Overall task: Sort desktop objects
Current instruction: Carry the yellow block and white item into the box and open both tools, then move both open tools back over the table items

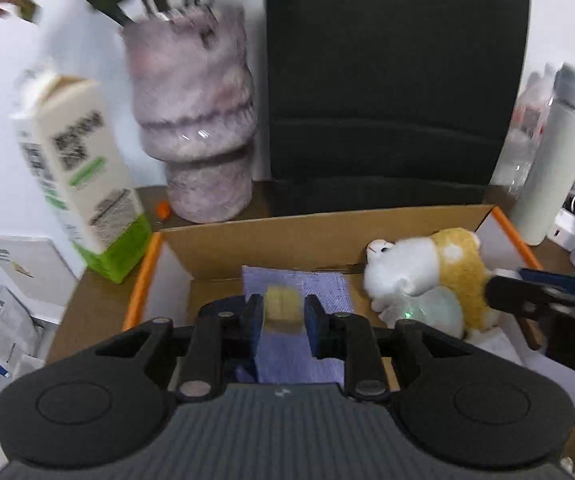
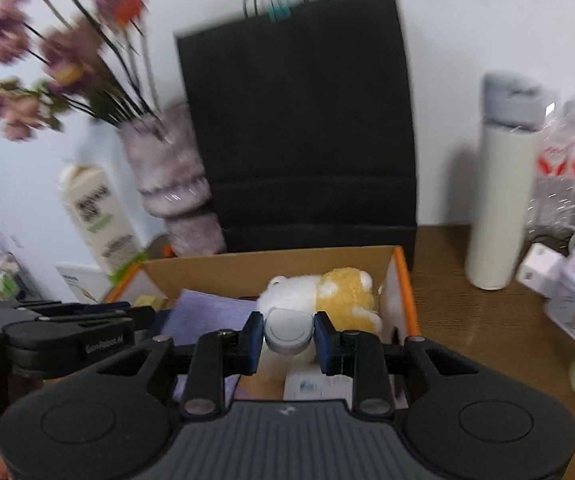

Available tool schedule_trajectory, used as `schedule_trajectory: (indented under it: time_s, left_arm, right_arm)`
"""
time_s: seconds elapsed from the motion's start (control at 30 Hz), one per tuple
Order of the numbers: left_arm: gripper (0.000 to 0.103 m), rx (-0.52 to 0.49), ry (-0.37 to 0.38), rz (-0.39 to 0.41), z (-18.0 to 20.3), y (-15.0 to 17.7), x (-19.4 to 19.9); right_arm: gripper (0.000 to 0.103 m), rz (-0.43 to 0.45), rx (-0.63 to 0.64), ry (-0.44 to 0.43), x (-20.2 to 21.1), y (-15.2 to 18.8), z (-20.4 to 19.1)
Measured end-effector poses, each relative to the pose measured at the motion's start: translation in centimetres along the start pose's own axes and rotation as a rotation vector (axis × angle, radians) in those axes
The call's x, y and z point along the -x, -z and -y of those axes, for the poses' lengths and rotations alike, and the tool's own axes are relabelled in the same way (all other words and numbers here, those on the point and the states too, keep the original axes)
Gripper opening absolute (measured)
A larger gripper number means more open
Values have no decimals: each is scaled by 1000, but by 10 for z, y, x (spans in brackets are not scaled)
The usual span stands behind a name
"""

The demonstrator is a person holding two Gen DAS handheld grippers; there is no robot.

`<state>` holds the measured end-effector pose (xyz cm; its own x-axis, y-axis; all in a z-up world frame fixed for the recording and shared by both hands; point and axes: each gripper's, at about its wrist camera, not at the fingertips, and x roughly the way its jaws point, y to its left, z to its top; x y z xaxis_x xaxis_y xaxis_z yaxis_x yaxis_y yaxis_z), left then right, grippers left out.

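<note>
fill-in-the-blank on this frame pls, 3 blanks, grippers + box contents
1. The left gripper is closed on a small ____ block.
2. The plush toy lies inside the ____ box.
3. The cloth spread in the box is ____ in colour.

Missing words: yellow; cardboard; purple

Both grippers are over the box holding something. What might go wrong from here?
The left gripper and right gripper are close together over the box, so they may collide. The small yellow block could slip out. The round grey item sits right against the plush, which could snag the jaws on release.
</note>
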<state>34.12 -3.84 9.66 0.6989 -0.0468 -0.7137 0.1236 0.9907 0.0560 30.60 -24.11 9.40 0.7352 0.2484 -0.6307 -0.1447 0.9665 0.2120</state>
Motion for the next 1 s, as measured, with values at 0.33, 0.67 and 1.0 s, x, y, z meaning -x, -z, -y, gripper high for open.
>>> schedule_trajectory:
  time_s: [0.33, 0.67, 1.0]
  left_arm:
    - [82, 1, -84, 66, -24, -2, 8]
    - [98, -6, -96, 82, -44, 82, 102]
    - [99, 85, -26, 96, -45, 255, 184]
  right_arm:
    - [68, 3, -23, 19, -22, -9, 9]
    - [86, 65, 75, 106, 66, 37, -10]
    - [89, 17, 87, -10, 149, 187, -55]
